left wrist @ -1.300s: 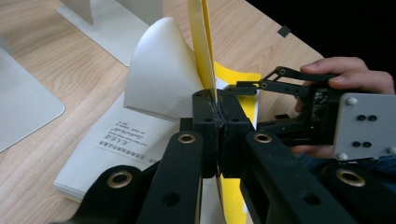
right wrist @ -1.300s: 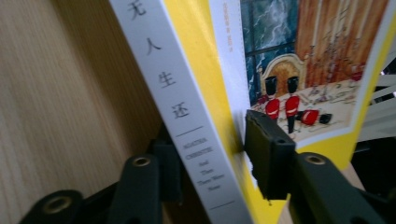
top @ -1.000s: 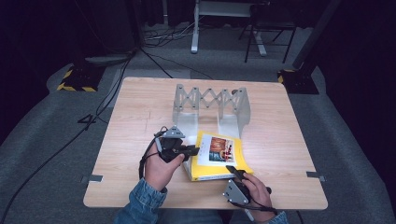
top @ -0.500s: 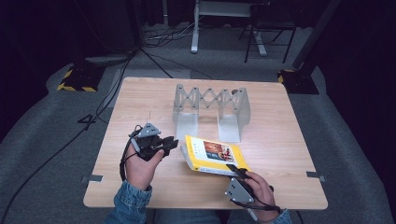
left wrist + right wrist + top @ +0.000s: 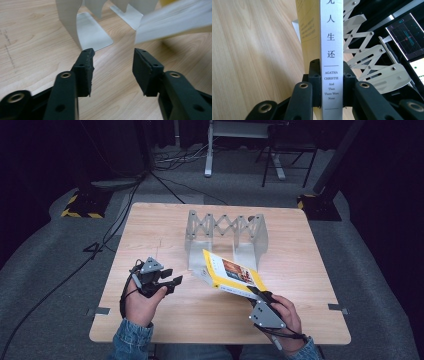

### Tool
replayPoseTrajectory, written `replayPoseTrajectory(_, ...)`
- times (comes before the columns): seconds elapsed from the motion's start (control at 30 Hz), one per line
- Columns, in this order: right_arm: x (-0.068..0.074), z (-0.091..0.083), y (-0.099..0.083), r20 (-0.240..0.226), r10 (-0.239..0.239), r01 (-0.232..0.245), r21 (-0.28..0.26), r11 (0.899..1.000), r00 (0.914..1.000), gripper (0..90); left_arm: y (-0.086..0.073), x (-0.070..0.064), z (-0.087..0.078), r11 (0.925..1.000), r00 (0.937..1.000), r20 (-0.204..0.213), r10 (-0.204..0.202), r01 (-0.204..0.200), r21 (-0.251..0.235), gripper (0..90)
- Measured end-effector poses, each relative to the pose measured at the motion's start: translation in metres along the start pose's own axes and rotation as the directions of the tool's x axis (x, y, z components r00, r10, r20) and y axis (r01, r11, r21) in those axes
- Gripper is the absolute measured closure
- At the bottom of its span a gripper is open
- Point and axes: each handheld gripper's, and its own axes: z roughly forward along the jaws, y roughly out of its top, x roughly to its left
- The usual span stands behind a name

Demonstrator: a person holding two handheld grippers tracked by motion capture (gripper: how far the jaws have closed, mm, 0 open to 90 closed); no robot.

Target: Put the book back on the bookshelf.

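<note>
Yellow-covered paperback book, lifted and tilted above the pale wooden surface, just before the grey metal accordion book rack. The right gripper pinches its spine end; the left gripper hovers spread, empty. Best kept upright, aligned with a rack slot. Spine reads "AGATHA CHRISTIE, And Then There Were None".
</note>
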Motion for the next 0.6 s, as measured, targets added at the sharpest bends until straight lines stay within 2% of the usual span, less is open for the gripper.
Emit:
replayPoseTrajectory(0.07,-0.004,-0.002,0.002,0.007,0.015,-0.015,-0.013,1.000,0.9999,76.3,-0.005,0.004,0.000,1.0000,0.9998,-0.021,0.000,0.000,-0.002,42.9)
replayPoseTrajectory(0.2,-0.015,-0.004,0.003,0.004,0.083,-0.083,-0.045,0.996,0.9966,76.3,-0.013,0.012,0.000,0.9998,0.9978,-0.066,0.001,0.000,0.021,37.0)
replayPoseTrajectory(0.23,-0.017,-0.005,0.004,0.003,0.095,-0.095,-0.052,0.994,0.9955,76.3,-0.013,0.012,0.000,0.9998,0.9978,-0.066,0.001,0.000,0.021,36.1)
replayPoseTrajectory(0.3,-0.022,-0.006,0.004,0.012,0.110,-0.109,-0.057,0.992,0.9939,76.3,-0.019,0.017,0.002,0.9991,0.9955,-0.094,0.012,-0.008,0.041,34.6)
replayPoseTrajectory(0.4,-0.029,-0.006,0.005,0.029,0.123,-0.121,-0.067,0.990,0.9920,76.3,-0.025,0.022,0.005,0.9978,0.9934,-0.111,0.028,-0.022,0.063,32.3)
replayPoseTrajectory(0.6,-0.041,-0.005,0.006,0.053,0.155,-0.150,-0.089,0.985,0.9865,76.3,-0.035,0.034,0.013,0.9956,0.9917,-0.127,0.017,-0.005,0.094,30.6)
